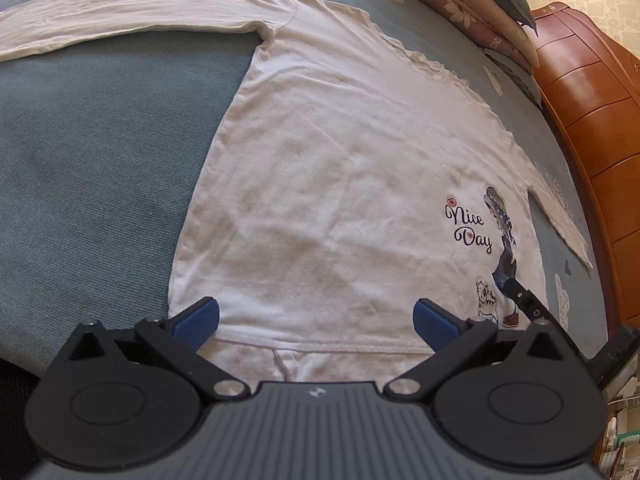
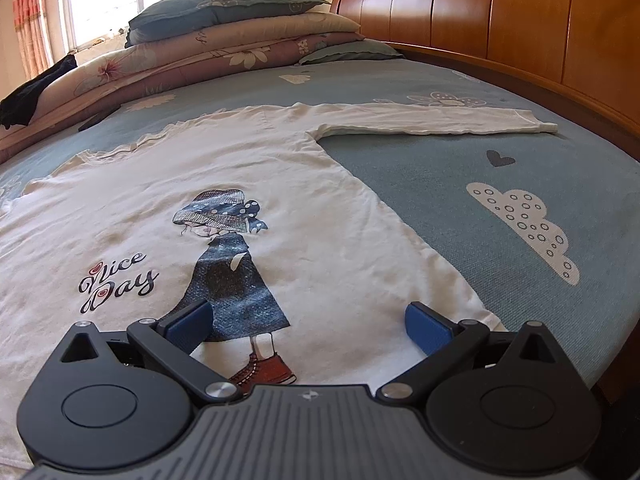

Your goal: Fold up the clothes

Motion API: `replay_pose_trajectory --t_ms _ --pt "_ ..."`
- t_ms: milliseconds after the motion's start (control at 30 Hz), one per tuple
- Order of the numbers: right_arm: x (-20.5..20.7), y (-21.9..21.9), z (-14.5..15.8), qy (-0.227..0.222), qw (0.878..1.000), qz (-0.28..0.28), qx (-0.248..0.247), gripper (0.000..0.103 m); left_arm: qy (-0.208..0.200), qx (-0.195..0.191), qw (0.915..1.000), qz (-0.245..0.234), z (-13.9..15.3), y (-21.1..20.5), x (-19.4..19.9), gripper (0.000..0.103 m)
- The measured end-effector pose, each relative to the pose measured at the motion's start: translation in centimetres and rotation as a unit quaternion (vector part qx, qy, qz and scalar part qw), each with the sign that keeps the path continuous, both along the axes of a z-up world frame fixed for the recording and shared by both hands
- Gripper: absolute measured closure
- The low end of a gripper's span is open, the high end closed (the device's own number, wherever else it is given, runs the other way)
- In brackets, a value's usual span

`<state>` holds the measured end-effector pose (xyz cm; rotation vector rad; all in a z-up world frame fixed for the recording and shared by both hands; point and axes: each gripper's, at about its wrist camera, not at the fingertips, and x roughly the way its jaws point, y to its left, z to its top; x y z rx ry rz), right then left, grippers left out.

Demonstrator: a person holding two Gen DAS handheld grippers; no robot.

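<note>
Blue-grey patterned bed (image 2: 520, 168) bears a flat white shirt (image 2: 300, 184); stacked bedding (image 2: 224, 40) behind.

The shirt's (image 1: 328, 152) left sleeve (image 1: 80, 20) runs off the left wrist view's edge, and its hem (image 2: 340, 376) disappears behind the right gripper's body.

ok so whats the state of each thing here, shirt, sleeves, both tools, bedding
shirt: spread flat, print up, unfolded
left-view sleeve: stretched out straight
right-view sleeve: stretched out straight
left tool: open, at the hem, holding nothing
right tool: open, over the hem, holding nothing
quilts and pillows: stacked
</note>
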<state>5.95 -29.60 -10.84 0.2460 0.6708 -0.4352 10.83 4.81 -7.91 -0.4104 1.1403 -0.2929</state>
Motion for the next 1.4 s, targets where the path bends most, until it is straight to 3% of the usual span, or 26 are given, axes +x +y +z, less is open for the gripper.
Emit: replay_pose_trajectory --t_ms 267,533,733,900,967,1400 --pt "0.0 0.1 -0.1 0.001 1.000 0.004 -0.007 0.000 -0.013 0.021 0.9994 -0.023 -0.8 -2.0 -1.2 0.000" --pt "-0.1 0.2 -0.1 0.002 1.000 0.003 -0.007 0.000 -0.004 -0.004 1.0000 -0.004 -0.4 -0.3 -2.1 0.000" --pt "-0.2 0.6 -0.3 0.001 1.000 0.002 -0.016 0.000 -0.042 -0.002 0.9984 -0.037 0.8 -3.7 0.2 0.000" --pt "-0.3 0.6 -0.3 -0.001 1.000 0.003 -0.018 0.000 -0.057 0.020 0.9961 -0.065 0.1 -6.5 1.3 0.000" --pt "-0.3 0.6 -0.3 -0.001 1.000 0.003 -0.018 0.000 -0.047 0.019 0.9966 -0.065 -0.8 -6.7 1.3 0.000" --pt "-0.7 0.6 -0.5 -0.005 0.999 0.020 -0.027 0.000 -0.112 0.006 0.9924 -0.050 -1.8 -5.8 -1.7 0.001"
